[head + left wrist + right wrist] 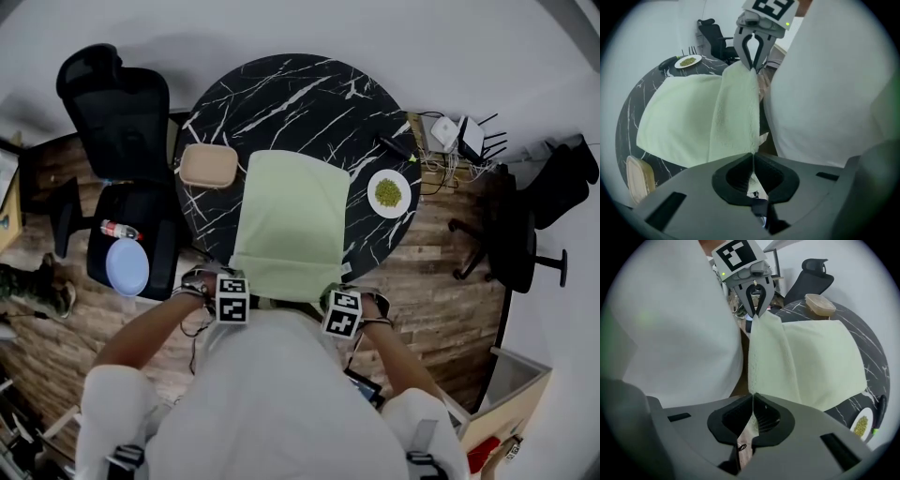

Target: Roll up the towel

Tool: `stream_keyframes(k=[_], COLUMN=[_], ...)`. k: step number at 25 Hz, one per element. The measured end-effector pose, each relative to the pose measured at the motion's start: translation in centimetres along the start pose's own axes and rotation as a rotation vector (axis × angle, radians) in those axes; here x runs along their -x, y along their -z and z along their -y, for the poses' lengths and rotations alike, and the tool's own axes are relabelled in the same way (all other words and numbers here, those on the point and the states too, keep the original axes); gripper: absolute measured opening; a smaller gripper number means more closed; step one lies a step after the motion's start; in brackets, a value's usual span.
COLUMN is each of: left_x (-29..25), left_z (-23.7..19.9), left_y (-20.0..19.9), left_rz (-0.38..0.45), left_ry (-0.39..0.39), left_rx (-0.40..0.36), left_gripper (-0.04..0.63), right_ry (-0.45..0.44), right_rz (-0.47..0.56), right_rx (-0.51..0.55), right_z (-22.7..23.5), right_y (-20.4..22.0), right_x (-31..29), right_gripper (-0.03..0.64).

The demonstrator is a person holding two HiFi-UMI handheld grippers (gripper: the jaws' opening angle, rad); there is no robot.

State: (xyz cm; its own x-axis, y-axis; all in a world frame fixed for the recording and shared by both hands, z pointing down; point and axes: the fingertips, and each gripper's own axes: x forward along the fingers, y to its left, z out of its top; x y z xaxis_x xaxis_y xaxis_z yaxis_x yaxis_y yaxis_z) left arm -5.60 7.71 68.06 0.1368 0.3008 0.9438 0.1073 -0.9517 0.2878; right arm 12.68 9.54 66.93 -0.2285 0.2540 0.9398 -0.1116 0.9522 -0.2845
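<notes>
Left gripper (752,157) is pinching its jaws shut on the near left corner of the pale green towel (291,216); right gripper (752,398) is doing likewise on the near right corner. The rest of the towel is lying flat on the black marble table (281,94), between a tan box (208,165) and a plate (388,193).

Soft, nubby cloth towel (291,220), glossy black veined-stone table (281,98), matt wood-plank floor (441,300), smooth white plate (373,204)

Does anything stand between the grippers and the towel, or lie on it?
Nothing visible. The left gripper and right gripper each pinch a near corner of the towel. The tan container and plate sit beside it.
</notes>
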Motion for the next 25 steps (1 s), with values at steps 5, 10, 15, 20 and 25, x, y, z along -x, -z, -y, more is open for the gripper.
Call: stream_keyframes(k=[5, 10, 15, 20, 25], left_x=[3.6, 4.9, 3.5, 3.5, 4.0], left_z=[-6.0, -13.7, -18.0, -18.4, -18.5], left_y=[-0.4, -0.4, -0.6, -0.7, -1.0], left_rz=[0.04, -0.003, -0.054, 0.013, 0.063], left_ry=[-0.101, -0.272, -0.388, -0.441, -0.468], left_rx=[0.056, 0.054, 0.062, 0.065, 0.089], left_gripper=[0.011, 0.011, 0.011, 0.243, 0.328], right_ry=[0.151, 0.371, 0.457, 0.492, 0.529], right_rz=[0.049, 0.027, -0.015, 0.057, 0.064], right_rx=[-0.043, -0.037, -0.061, -0.105, -0.102], right_z=[6.7, 15.5, 19.5, 19.9, 19.9], right_y=[-0.8, -1.4, -1.0, -1.3, -0.7], right_x=[4.2, 5.4, 3.7, 3.6, 4.1], right_gripper=[0.003, 0.003, 0.003, 0.254, 0.296])
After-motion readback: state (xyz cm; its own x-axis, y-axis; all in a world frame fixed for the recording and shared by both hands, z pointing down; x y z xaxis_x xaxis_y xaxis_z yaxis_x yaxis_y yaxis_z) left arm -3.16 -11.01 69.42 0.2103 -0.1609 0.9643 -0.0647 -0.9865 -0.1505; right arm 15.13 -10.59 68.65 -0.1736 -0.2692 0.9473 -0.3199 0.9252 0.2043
